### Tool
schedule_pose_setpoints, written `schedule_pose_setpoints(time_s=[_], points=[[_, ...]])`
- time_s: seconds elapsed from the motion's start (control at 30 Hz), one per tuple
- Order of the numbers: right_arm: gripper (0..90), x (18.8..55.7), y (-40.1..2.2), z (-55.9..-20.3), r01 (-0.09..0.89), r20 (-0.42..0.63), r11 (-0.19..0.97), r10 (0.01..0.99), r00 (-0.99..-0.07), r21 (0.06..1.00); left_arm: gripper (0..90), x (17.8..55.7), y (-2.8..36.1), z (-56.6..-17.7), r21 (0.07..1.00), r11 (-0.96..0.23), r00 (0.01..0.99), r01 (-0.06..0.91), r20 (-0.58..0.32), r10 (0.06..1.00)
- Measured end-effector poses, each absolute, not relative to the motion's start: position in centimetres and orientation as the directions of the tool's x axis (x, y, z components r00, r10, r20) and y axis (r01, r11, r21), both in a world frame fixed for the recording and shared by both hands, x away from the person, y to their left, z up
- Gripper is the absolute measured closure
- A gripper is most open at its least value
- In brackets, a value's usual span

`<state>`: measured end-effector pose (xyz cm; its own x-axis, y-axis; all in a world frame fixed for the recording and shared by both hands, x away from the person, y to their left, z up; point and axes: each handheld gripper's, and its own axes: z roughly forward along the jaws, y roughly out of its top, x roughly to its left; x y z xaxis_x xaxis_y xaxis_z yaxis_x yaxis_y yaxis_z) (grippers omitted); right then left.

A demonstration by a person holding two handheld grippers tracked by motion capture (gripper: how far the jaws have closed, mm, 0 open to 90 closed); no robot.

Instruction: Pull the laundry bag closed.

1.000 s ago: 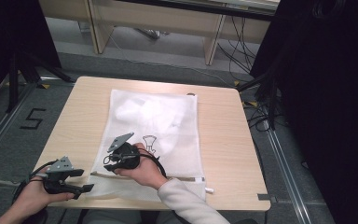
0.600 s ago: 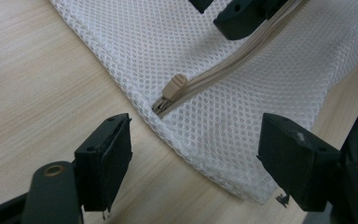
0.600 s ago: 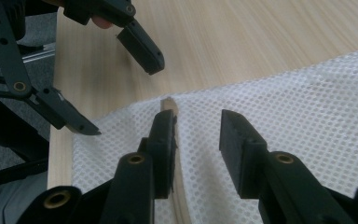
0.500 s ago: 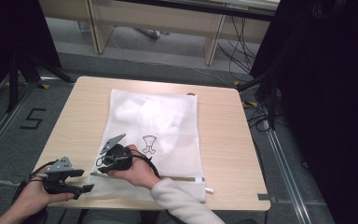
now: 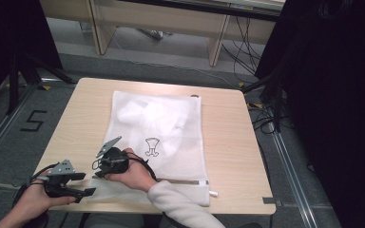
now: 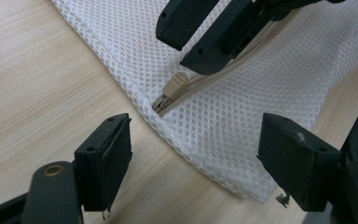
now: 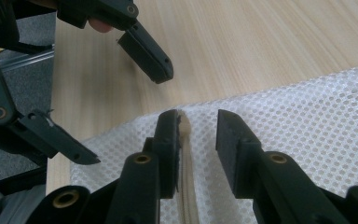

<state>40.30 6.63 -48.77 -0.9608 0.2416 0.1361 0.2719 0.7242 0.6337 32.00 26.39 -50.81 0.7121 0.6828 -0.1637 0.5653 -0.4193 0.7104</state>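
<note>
We see a laundry bag (image 6: 242, 116) of white open mesh cloth, honeycomb weave – soft, matt, slightly see-through. Its zipper (image 6: 175, 91) runs on a beige woven tape with a beige plastic-looking pull, dull finish. The table (image 5: 228, 156) is light wood-grain laminate, smooth, faint sheen. Left gripper (image 6: 196, 161) and right gripper (image 7: 196, 149) jaws – black matt plastic, with brass-coloured metal rivets. A sleeve (image 5: 180, 206) looks like pale knit cloth.

- The high view looks forward and down on the whole tabletop (image 5: 228, 142) from above the person's side.
- Each tongs camera sits close over the mesh bag (image 6: 242, 116), along its own jaws.
- Both share the bag's zipper end (image 7: 185, 126).
</note>
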Motion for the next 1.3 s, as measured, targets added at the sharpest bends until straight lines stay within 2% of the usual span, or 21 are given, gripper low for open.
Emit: schedule_pose_setpoints(time_s=[0.43, 1.03, 1.17, 1.23, 1.3], points=[[70.0, 40.3, 7.7, -49.5, 0.274, 0.146, 0.739, 0.235, -0.961, 0.615, 25.0, 32.0, 26.4, -50.8, 0.711, -0.416, 0.710, 0.567, -0.166, 0.684], [80.5, 40.3, 8.4, -50.1, 0.273, 0.145, 0.742, 0.234, -0.961, 0.612, 25.1, 32.0, 26.4, -50.8, 0.713, -0.412, 0.707, 0.567, -0.165, 0.688], [81.8, 40.0, 8.5, -49.8, 0.301, 0.168, 0.743, 0.252, -0.953, 0.598, 25.3, 32.0, 26.3, -50.8, 0.719, -0.394, 0.697, 0.573, -0.174, 0.695], [81.9, 40.2, 8.5, -49.7, 0.260, 0.143, 0.741, 0.219, -0.965, 0.619, 25.5, 32.0, 26.3, -50.8, 0.717, -0.394, 0.695, 0.575, -0.174, 0.697], [81.9, 40.1, 8.4, -49.4, 0.279, 0.151, 0.736, 0.237, -0.960, 0.617, 25.9, 32.0, 26.3, -50.9, 0.712, -0.377, 0.682, 0.592, -0.193, 0.705]])
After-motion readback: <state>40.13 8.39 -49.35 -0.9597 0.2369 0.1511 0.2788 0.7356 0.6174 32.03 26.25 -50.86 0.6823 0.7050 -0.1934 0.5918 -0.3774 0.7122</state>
